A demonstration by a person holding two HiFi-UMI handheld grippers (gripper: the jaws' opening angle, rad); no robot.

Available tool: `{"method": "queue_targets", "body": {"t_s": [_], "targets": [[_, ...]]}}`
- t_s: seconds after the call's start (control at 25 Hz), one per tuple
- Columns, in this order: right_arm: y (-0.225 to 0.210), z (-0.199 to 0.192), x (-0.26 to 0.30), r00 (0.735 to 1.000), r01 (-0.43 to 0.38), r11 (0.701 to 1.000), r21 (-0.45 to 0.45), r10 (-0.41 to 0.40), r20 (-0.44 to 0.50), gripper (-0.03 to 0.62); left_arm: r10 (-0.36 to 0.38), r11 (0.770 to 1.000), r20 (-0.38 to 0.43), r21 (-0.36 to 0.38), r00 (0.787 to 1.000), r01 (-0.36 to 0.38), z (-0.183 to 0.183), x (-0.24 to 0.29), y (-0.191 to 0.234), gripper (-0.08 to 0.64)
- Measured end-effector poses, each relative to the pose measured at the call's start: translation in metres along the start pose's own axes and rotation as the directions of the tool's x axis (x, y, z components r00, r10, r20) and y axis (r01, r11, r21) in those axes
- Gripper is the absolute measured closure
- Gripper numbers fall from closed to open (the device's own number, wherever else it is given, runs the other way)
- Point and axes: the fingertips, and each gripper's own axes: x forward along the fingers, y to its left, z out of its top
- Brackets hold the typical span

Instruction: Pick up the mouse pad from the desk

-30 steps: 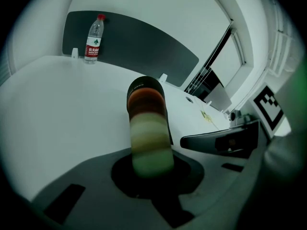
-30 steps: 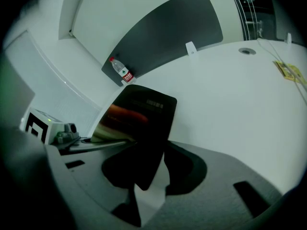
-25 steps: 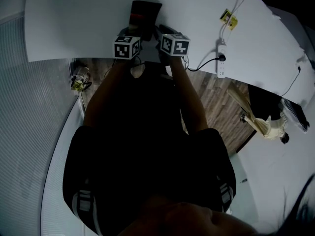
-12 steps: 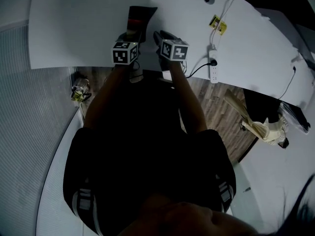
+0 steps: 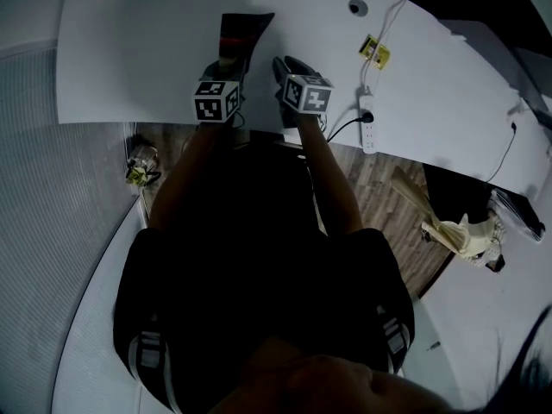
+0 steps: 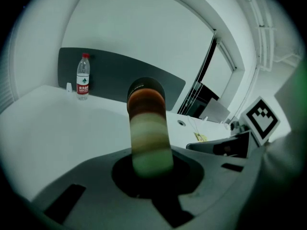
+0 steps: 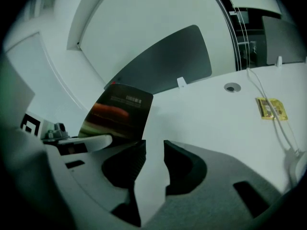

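Note:
The mouse pad (image 5: pixel 241 33) is a dark flat sheet with orange and green bands, raised above the white desk (image 5: pixel 129 50). My left gripper (image 5: pixel 226 64) is shut on its near edge. In the left gripper view the pad (image 6: pixel 148 128) stands edge-on, straight up out of the closed jaws of that gripper (image 6: pixel 151 169). My right gripper (image 5: pixel 289 65) hangs just right of it, apart from the pad. In the right gripper view its jaws (image 7: pixel 153 152) stand open with only bare desk between them, and the pad (image 7: pixel 117 114) shows at the left.
A water bottle (image 6: pixel 83 75) stands at the desk's far side before a dark divider panel (image 6: pixel 115 78). A power strip (image 5: pixel 368 121) with its cable, a yellow tag (image 5: pixel 374 51) and a cable hole (image 5: pixel 357 8) lie right of the grippers. Wooden floor (image 5: pixel 379 175) lies below the desk's near edge.
Both grippers have risen a little above the desk, side by side. The pad has stayed in the left gripper's jaws and gone up with it.

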Motion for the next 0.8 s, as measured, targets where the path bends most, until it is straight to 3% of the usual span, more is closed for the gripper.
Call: {"method": "queue_targets", "body": {"t_s": [0.4,0.64,0.8], "targets": [[0.017,0.049,-0.044,0.985,0.054,0.996,-0.076,-0.041,0.166,0.492,-0.021,0.999,0.156,0.049,0.988,0.013,0.061,-0.040,-0.012,0.531],[0.035,0.075,-0.077,0.954,0.116,0.991,-0.073,-0.090,0.286,0.507,-0.036,0.994,0.289,0.110,0.957,0.005,0.103,-0.081,-0.010,0.531],[0.054,0.084,-0.092,0.935,0.132,0.989,-0.067,-0.102,0.340,0.514,-0.064,0.993,0.332,0.119,0.941,0.026,0.121,-0.103,-0.008,0.531]]}}
